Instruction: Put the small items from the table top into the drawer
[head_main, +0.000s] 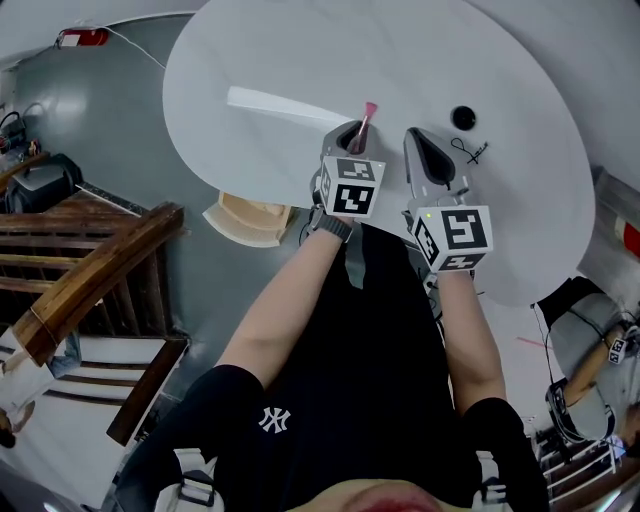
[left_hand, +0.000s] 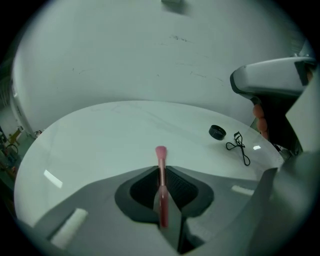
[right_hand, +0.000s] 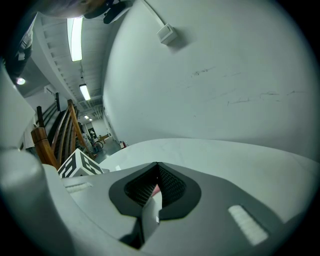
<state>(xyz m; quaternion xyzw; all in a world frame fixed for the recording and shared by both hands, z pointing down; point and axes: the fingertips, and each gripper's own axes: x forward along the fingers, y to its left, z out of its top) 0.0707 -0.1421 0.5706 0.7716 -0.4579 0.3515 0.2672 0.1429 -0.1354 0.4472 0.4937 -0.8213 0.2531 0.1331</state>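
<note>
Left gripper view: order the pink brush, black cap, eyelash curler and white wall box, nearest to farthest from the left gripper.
1. Pink brush, held in the left gripper.
2. Black cap and eyelash curler, on the table, right: too close to call.
3. White wall box, behind the table.

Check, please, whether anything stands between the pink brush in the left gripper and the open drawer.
Nothing visible does. The left gripper is shut on the pink brush over the table edge, and the drawer sticks out below that edge just to its left. The black cap and eyelash curler lie away to the right.
</note>
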